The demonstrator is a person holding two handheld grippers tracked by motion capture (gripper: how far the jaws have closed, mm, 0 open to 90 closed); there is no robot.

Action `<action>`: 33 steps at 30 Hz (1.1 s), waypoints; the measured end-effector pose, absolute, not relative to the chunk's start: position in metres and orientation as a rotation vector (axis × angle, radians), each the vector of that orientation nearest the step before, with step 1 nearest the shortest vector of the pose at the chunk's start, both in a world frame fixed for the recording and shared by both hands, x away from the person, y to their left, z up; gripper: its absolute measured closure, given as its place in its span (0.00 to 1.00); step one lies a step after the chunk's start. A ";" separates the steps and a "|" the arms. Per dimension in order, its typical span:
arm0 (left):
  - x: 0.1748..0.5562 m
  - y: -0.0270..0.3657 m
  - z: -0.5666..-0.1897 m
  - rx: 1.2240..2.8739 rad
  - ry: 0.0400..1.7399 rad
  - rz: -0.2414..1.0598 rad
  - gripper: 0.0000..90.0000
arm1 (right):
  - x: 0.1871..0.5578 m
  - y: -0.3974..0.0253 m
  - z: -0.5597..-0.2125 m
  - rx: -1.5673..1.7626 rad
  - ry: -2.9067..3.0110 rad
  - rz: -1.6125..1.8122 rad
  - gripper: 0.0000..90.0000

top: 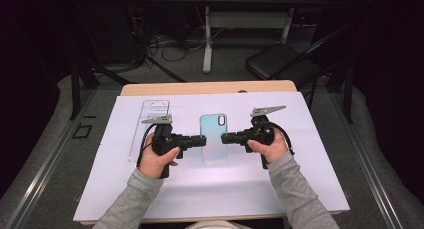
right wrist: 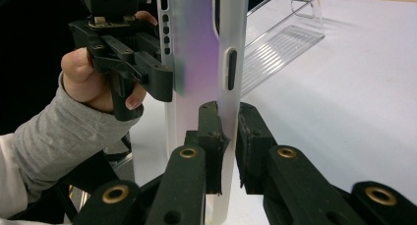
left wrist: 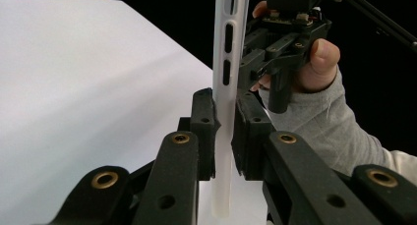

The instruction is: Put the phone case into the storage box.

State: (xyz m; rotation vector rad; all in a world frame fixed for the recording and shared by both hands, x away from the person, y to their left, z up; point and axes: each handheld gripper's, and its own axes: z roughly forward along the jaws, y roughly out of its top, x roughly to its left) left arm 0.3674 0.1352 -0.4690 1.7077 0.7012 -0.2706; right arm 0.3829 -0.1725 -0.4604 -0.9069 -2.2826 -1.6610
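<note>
A translucent phone case (top: pixel 214 139) with a pale blue-violet sheen lies level over the middle of the white mat (top: pixel 300 179). My left gripper (top: pixel 202 141) is shut on its left long edge, and the thin frosted rim (left wrist: pixel 225 77) is pinched between the jaws of that gripper (left wrist: pixel 225 131). From the opposite side my right gripper (top: pixel 225 137) is shut on the right long edge. In the right gripper view the case (right wrist: pixel 196 53) stands between the jaws of the right gripper (right wrist: pixel 228 136), with the left gripper (right wrist: pixel 164 82) clamped beyond it. Whether the case touches the mat I cannot tell.
A clear plastic tray (top: pixel 150 124) lies on the mat behind my left hand, also seen as the clear tray (right wrist: pixel 280 33) in the right gripper view. The wooden table edge (top: pixel 210 87) runs along the back. A folding chair (top: pixel 280 61) and cables sit on the floor beyond.
</note>
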 end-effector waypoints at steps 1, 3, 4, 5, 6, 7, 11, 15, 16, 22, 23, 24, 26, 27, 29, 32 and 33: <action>0.367 0.136 -0.469 1.701 0.707 -0.265 0.88 | 0.383 -0.172 -0.460 -0.912 -2.287 -1.659 0.92; 0.367 0.137 -0.468 1.697 0.703 -0.254 0.83 | 0.383 -0.172 -0.461 -0.923 -2.295 -1.656 0.92; 0.367 0.137 -0.468 1.692 0.708 -0.239 0.81 | 0.383 -0.172 -0.462 -0.931 -2.297 -1.653 0.92; 0.367 0.138 -0.467 1.686 0.719 -0.230 0.78 | 0.383 -0.172 -0.462 -0.936 -2.301 -1.653 0.92; 0.368 0.139 -0.467 1.685 0.725 -0.223 0.76 | 0.384 -0.173 -0.462 -0.940 -2.300 -1.654 0.92; 0.368 0.139 -0.467 1.685 0.728 -0.215 0.75 | 0.384 -0.173 -0.462 -0.941 -2.302 -1.651 0.92; 0.368 0.140 -0.467 1.676 0.735 -0.195 0.70 | 0.384 -0.173 -0.462 -0.959 -2.311 -1.653 0.92; 0.368 0.141 -0.465 1.679 0.745 -0.145 0.64 | 0.384 -0.173 -0.462 -0.990 -2.326 -1.665 0.92; 0.368 0.142 -0.465 1.676 0.749 -0.139 0.63 | 0.384 -0.174 -0.462 -1.004 -2.333 -1.665 0.92; 0.367 0.144 -0.463 1.679 0.780 -0.044 0.57 | 0.382 -0.172 -0.462 -1.045 -2.370 -1.682 0.92; 0.367 0.144 -0.463 1.682 0.785 -0.032 0.57 | 0.382 -0.172 -0.462 -1.058 -2.375 -1.684 0.92; 0.366 0.144 -0.462 1.683 0.790 -0.020 0.57 | 0.381 -0.171 -0.462 -1.067 -2.385 -1.686 0.92; 0.365 0.144 -0.462 1.684 0.803 0.006 0.57 | 0.380 -0.170 -0.461 -1.081 -2.400 -1.692 0.92; 0.365 0.144 -0.461 1.682 0.811 0.020 0.56 | 0.380 -0.169 -0.461 -1.085 -2.407 -1.695 0.92; 0.364 0.144 -0.460 1.684 0.816 0.041 0.56 | 0.378 -0.168 -0.461 -1.104 -2.418 -1.701 0.92; 0.364 0.145 -0.460 1.688 0.826 0.078 0.56 | 0.376 -0.165 -0.461 -1.129 -2.437 -1.710 0.92; 0.363 0.145 -0.460 1.689 0.831 0.088 0.56 | 0.376 -0.165 -0.461 -1.139 -2.449 -1.714 0.92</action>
